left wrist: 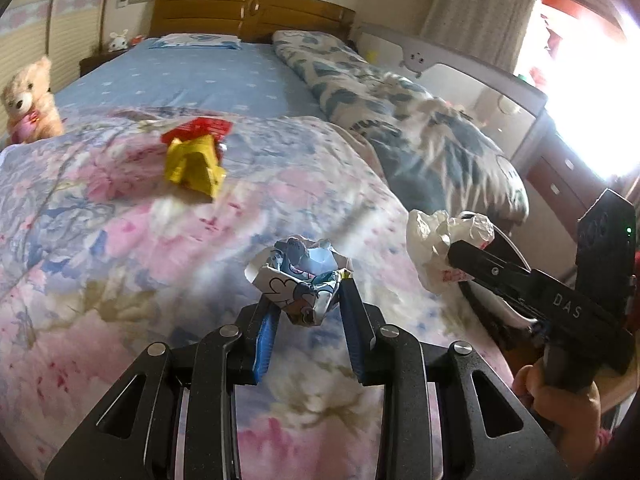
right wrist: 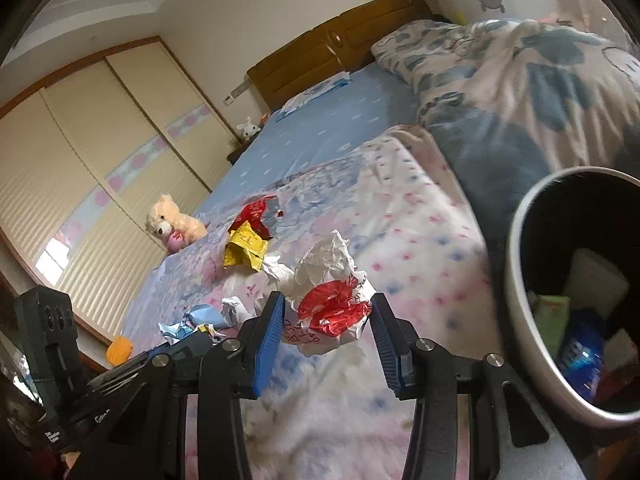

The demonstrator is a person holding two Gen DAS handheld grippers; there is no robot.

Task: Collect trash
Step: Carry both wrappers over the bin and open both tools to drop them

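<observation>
My left gripper [left wrist: 306,304] is shut on a crumpled blue-and-white printed paper ball [left wrist: 298,280], held above the flowered quilt [left wrist: 120,240]; it also shows in the right wrist view [right wrist: 200,320]. My right gripper [right wrist: 328,320] is shut on a crumpled white wrapper with a red patch [right wrist: 332,300], which shows white in the left wrist view [left wrist: 436,248]. A yellow wrapper [left wrist: 194,166] and a red wrapper [left wrist: 198,128] lie on the quilt further up the bed. A trash bin [right wrist: 520,288] with a grey rim stands at the right, holding several items.
A teddy bear [left wrist: 28,100] sits at the bed's left edge. A folded blue-patterned duvet [left wrist: 400,120] lies along the right side. A wooden headboard [left wrist: 252,12] and pillow are at the far end. A wardrobe [right wrist: 80,152] stands on the left.
</observation>
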